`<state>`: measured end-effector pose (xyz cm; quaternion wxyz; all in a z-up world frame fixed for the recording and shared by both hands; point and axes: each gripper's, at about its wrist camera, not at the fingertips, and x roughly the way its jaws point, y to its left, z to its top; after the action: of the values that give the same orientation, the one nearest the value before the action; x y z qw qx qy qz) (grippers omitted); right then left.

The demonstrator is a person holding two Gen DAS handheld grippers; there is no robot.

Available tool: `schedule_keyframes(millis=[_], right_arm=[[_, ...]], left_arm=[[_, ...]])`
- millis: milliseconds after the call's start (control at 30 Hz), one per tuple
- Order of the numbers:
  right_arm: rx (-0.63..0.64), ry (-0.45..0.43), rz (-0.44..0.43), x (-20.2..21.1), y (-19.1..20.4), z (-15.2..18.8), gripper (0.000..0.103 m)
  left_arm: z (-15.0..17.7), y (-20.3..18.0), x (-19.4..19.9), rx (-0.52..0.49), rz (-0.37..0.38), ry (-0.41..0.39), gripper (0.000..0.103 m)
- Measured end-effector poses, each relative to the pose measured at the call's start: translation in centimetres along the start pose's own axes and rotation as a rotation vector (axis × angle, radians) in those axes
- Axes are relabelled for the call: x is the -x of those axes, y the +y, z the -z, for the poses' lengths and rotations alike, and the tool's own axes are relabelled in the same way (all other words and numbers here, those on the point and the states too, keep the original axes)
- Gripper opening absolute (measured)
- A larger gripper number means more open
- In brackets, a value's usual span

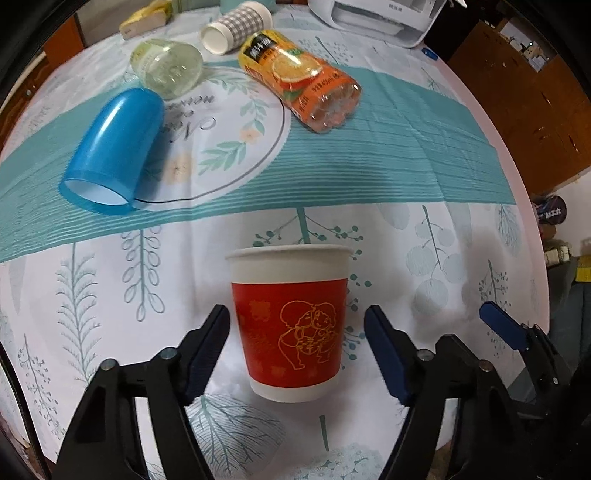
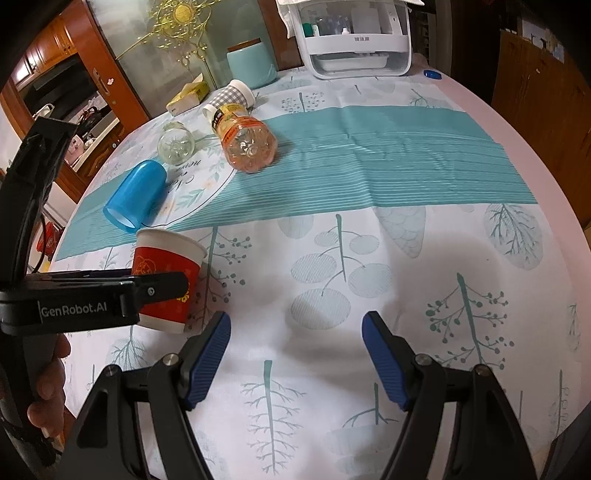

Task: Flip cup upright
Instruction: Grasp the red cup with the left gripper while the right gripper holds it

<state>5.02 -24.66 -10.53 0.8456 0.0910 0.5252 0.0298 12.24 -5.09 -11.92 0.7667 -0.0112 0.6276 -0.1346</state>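
Observation:
A red and white paper cup (image 1: 290, 321) stands upright on the tablecloth, mouth up. My left gripper (image 1: 297, 325) is open, its fingers on either side of the cup without touching it. In the right wrist view the cup (image 2: 166, 273) stands at the left, partly hidden by the left gripper's black body (image 2: 92, 299). My right gripper (image 2: 295, 332) is open and empty over bare cloth to the right of the cup. A blue plastic cup (image 1: 114, 151) lies on its side further back; it also shows in the right wrist view (image 2: 136, 195).
An orange drink bottle (image 1: 299, 81), a clear bottle (image 1: 168, 68) and a checked paper cup (image 1: 236, 26) lie on their sides at the back. A white appliance (image 2: 354, 37) and a teal jar (image 2: 253, 62) stand at the far edge. The round table's edge (image 2: 546, 173) curves on the right.

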Motion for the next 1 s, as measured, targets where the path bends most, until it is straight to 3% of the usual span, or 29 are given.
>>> schedule_keyframes(millis=[400,800,1000], right_arm=[[-0.014,0.021,-0.019,-0.5,-0.2,0.1,0.074],[-0.015,0.022,-0.029,-0.4,0.0,0.2,0.074],[-0.02,0.022,-0.03,-0.4,-0.1,0.2,0.074]], left_arm=[[-1.3,0.6,-1.5,0.012,0.071,0.15,0.066],[-2.3,0.2,-0.8,-0.026,0.013,0.141,0.066],[-2.6,0.3,-0.8,-0.02,0.042,0.14,0.058]])
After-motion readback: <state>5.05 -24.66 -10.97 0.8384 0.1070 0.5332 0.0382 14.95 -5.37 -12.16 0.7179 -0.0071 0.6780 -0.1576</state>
